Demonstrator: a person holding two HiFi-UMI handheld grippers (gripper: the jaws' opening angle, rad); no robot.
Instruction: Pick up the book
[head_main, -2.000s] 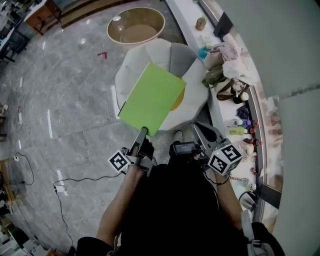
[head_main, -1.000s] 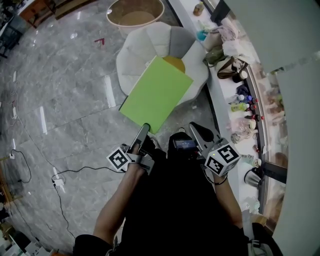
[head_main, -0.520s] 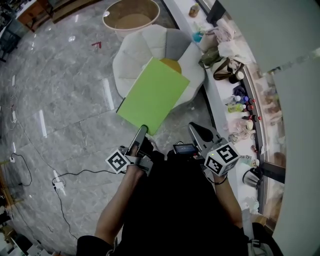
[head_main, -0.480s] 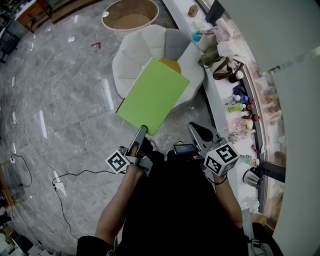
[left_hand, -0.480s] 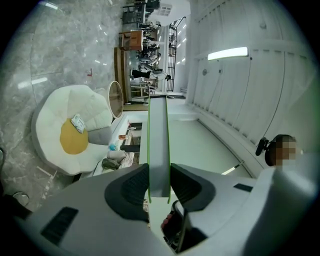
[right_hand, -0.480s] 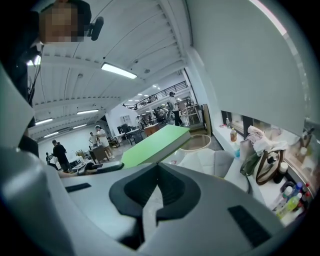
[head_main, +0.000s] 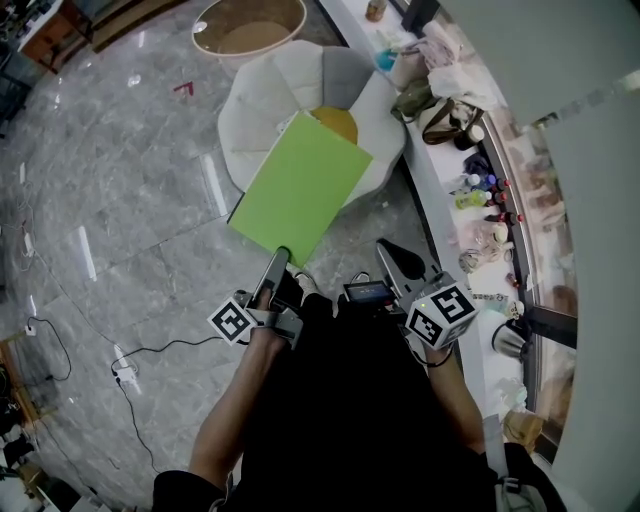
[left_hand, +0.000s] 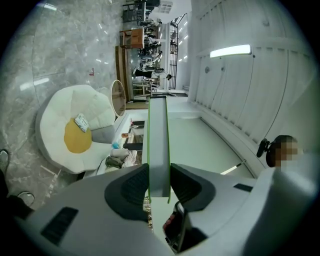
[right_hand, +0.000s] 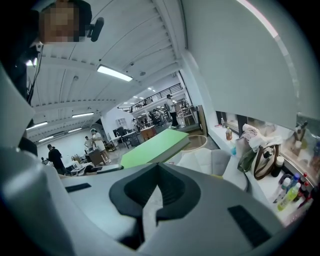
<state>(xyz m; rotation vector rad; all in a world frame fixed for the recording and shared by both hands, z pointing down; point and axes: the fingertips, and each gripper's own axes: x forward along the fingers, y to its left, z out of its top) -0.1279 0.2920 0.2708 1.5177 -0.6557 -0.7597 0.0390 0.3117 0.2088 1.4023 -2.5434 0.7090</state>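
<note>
**Dull plastic, matt cover, glossy stone**

My left gripper (left_hand: 159, 182) has a smooth grey plastic shell with a dull finish. Its pads (left_hand: 131, 186) are black, ribbed and rubbery-looking. The book (head_main: 300, 190) has a smooth, matt green cover, and its page edge looks like plain pale paper. My right gripper (right_hand: 152, 197) is the same dull grey plastic, with black pads. The floor (head_main: 120, 180) is polished grey stone, veined and glossy with streaks of light. The chair (head_main: 265, 95) looks like soft white and grey cloth, with a matt yellow cushion (head_main: 335, 122). My top (head_main: 340, 400) is matt black cloth.
</note>
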